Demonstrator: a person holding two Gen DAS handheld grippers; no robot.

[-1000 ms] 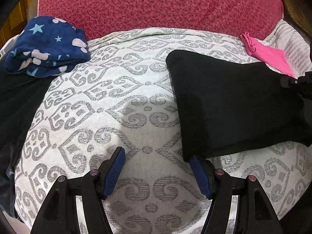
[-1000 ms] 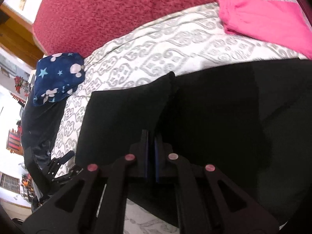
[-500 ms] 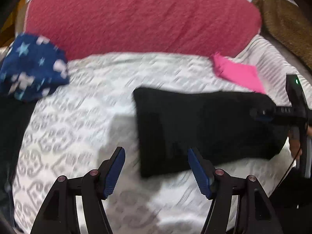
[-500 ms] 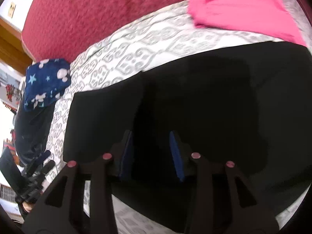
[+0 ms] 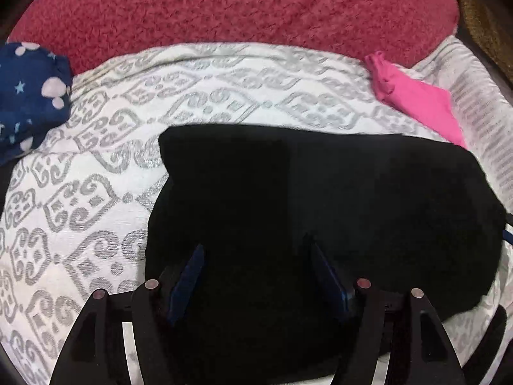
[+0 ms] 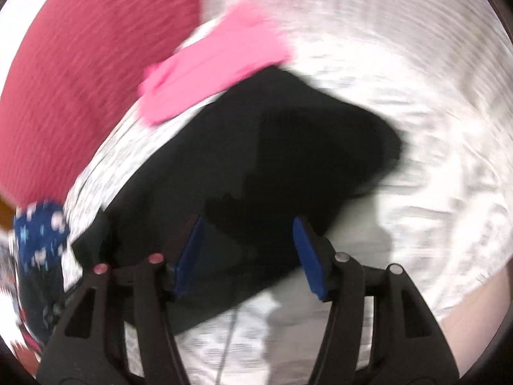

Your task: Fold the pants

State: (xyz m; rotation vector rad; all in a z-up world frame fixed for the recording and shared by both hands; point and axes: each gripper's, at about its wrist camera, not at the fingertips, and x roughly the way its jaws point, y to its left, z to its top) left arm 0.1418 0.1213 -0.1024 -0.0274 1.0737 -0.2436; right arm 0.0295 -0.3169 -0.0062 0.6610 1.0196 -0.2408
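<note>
Black pants (image 5: 320,192) lie folded on a white sheet with a grey pattern (image 5: 96,176). My left gripper (image 5: 256,263) is open and empty, low over the near part of the pants, its blue pads apart. In the blurred right wrist view the black pants (image 6: 272,154) lie ahead of my right gripper (image 6: 247,250), which is open and empty above their near edge.
A red blanket (image 5: 224,12) covers the far side of the bed. A pink folded garment (image 5: 413,96) lies at the far right, also in the right wrist view (image 6: 218,64). A navy cloth with stars and paws (image 5: 29,89) lies at the left.
My right gripper opened and let go of the pants, then swung away quickly. My left gripper moved right, from over the bare sheet to over the pants.
</note>
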